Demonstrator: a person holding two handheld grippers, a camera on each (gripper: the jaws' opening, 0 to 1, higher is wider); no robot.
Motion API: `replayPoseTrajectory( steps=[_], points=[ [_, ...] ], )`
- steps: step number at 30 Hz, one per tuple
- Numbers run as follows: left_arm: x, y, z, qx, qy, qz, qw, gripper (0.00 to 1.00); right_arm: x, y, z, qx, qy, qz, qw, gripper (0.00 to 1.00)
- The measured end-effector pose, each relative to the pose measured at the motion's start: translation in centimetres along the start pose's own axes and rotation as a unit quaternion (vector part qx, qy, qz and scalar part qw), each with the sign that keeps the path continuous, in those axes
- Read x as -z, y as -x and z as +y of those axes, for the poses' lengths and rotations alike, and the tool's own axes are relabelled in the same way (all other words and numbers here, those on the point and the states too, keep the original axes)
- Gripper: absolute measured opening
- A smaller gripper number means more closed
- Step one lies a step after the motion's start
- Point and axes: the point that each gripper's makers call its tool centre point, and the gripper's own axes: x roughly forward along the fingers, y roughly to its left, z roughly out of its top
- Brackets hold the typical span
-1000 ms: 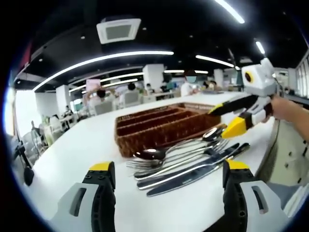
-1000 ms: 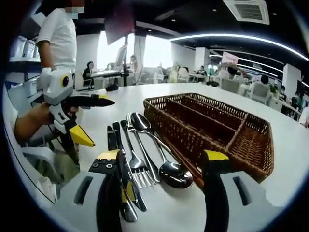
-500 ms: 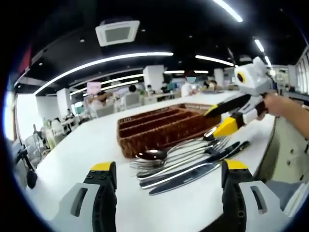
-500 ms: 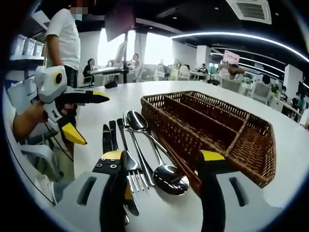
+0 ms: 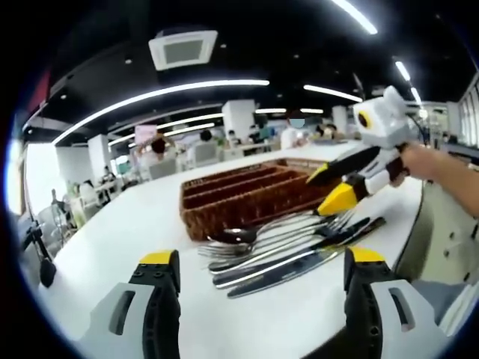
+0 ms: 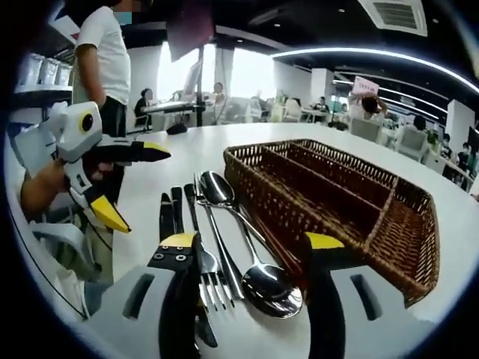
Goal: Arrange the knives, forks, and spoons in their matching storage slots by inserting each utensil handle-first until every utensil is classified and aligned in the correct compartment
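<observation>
both grippers' jaws are held apart, empty. the right gripper (image 6: 251, 288) should be closed on one spoon (image 6: 258, 277) handle beside the wicker tray (image 6: 404, 254), avoiding the neighbouring forks (image 6: 213, 280).

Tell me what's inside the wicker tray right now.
The wicker tray has long slots split by woven dividers, and the parts in view hold no cutlery. The knives, forks and spoons lie on the table beside it. The near wall hides some slot floors.

Views face oppositely across shared basket (image 5: 247, 198), cutlery (image 6: 224, 239).
</observation>
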Motion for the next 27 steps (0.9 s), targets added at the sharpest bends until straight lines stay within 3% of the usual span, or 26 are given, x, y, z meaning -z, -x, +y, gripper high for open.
replayPoseTrajectory(
  steps=[27],
  points=[
    [0.1,0.3,-0.2,-0.006,-0.011,-0.003,0.9999,0.90,0.0,-1.8,1.1,-0.029,0.008,0.016,0.9994,0.40]
  ],
)
